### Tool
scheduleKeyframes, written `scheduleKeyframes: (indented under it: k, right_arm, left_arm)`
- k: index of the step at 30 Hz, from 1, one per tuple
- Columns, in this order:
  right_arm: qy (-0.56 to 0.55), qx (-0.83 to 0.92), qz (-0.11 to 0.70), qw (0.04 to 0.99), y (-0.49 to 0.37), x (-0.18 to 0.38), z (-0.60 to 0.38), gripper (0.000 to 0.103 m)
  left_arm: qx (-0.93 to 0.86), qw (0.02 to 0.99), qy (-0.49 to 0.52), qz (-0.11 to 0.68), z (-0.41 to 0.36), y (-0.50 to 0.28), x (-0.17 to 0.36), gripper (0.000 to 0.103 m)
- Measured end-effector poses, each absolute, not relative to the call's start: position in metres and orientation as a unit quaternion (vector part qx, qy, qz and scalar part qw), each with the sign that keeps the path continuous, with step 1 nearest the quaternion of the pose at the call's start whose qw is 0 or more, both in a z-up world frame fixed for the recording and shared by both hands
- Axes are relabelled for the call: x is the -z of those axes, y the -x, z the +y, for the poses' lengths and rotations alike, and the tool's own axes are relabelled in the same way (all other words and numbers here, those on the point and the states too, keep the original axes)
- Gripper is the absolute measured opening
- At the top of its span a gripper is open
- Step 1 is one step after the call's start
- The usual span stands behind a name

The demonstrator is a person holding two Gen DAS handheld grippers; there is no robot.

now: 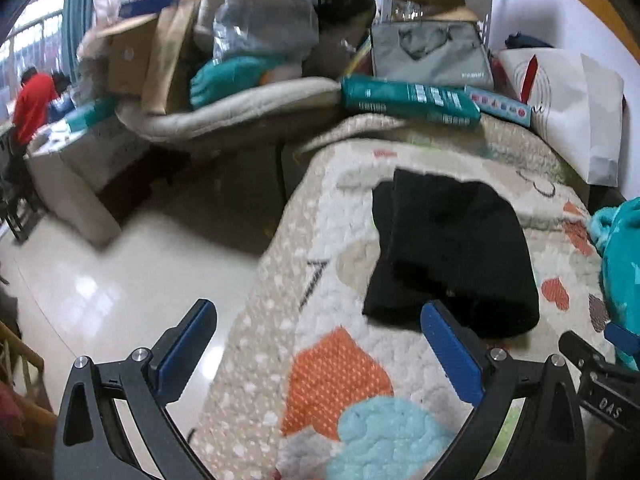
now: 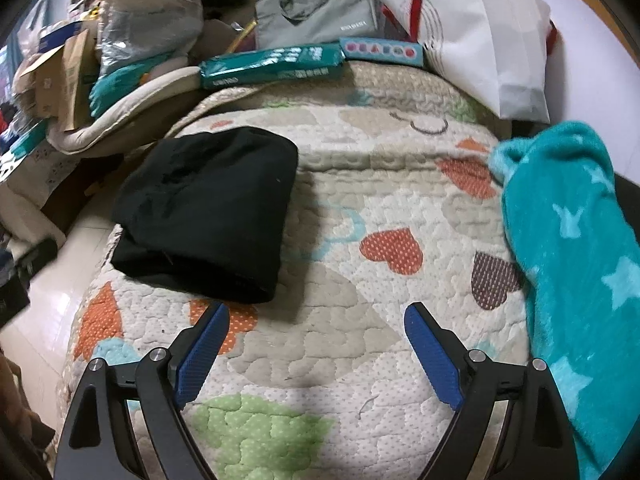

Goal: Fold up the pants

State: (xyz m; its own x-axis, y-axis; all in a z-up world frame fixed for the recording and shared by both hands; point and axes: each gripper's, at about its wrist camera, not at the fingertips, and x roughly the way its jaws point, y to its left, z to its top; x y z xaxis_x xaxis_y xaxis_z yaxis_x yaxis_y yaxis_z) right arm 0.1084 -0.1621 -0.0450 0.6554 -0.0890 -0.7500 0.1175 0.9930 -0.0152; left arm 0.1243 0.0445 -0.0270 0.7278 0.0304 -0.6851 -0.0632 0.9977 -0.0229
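The black pants [image 1: 452, 248] lie folded in a compact stack on the heart-patterned quilt [image 1: 352, 360], near its left edge; they also show in the right wrist view [image 2: 208, 212]. My left gripper [image 1: 318, 314] is open and empty, just in front of the pants, its right finger near their front edge. My right gripper [image 2: 316, 316] is open and empty, above the quilt [image 2: 360, 312], in front of and to the right of the pants. The right gripper's body [image 1: 600, 376] shows at the right edge of the left wrist view.
A teal star-print blanket [image 2: 572, 264] lies on the quilt's right side. Teal packages [image 2: 272, 64], a grey bag [image 2: 316, 16] and a white bag [image 2: 488, 40] sit behind. Boxes and bedding [image 1: 200, 60] pile at the back left. Shiny floor [image 1: 120, 272] lies left of the bed.
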Motion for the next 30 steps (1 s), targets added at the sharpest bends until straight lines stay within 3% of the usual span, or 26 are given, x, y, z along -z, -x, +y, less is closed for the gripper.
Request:
scheduleKeyframes:
  k: [30]
  right_arm:
    - [-0.004, 0.072, 0.438, 0.896, -0.115, 0.063, -0.162, 0.093]
  left_arm:
    - [0.007, 0.894, 0.011, 0.448, 0.02, -0.127, 0.055, 0.102]
